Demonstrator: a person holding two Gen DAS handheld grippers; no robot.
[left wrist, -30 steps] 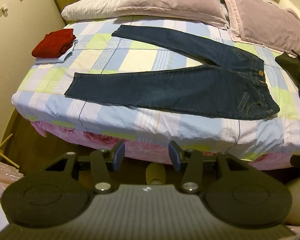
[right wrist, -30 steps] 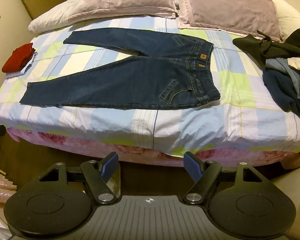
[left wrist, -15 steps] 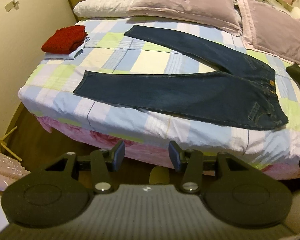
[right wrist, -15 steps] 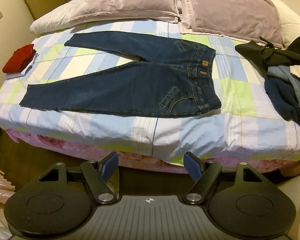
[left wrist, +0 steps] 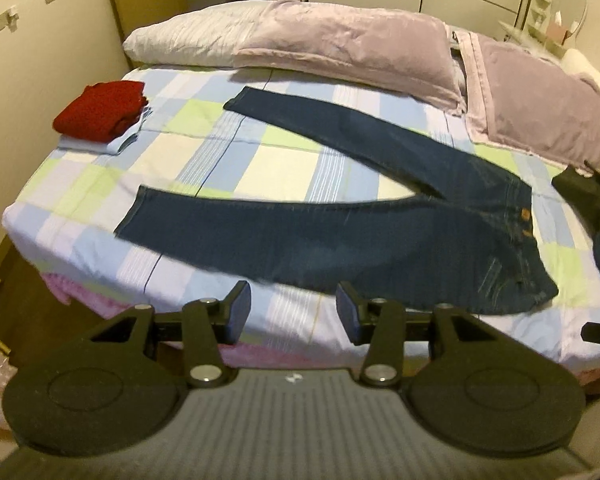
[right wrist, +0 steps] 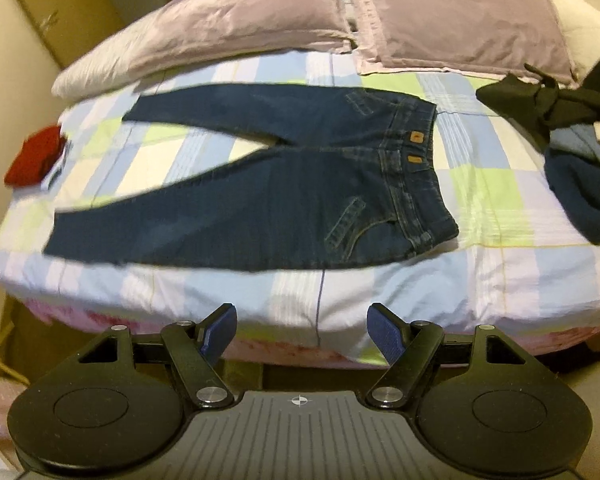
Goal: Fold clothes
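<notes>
Dark blue jeans [left wrist: 340, 236] [right wrist: 260, 196] lie spread flat on the checked bedsheet [left wrist: 284, 160], legs apart and pointing left, waistband to the right. My left gripper [left wrist: 293, 308] hovers open over the bed's near edge, just short of the lower leg, with nothing between its fingers. My right gripper [right wrist: 302, 326] is open too, above the near edge below the jeans' seat, and holds nothing. A folded red garment [left wrist: 102, 110] [right wrist: 34, 158] sits on a folded pale blue one at the bed's left side.
Two mauve pillows [left wrist: 340, 40] [right wrist: 460, 12] line the head of the bed. A heap of dark and blue unfolded clothes [right wrist: 580, 152] [left wrist: 596, 208] lies at the right. A wall [left wrist: 28, 80] runs close along the left. A pink bed skirt [right wrist: 300, 350] hangs below the sheet.
Both grippers have moved forward toward the bed, so the jeans and the bed edge now sit closer and lower in both views. Both stay open and empty.
</notes>
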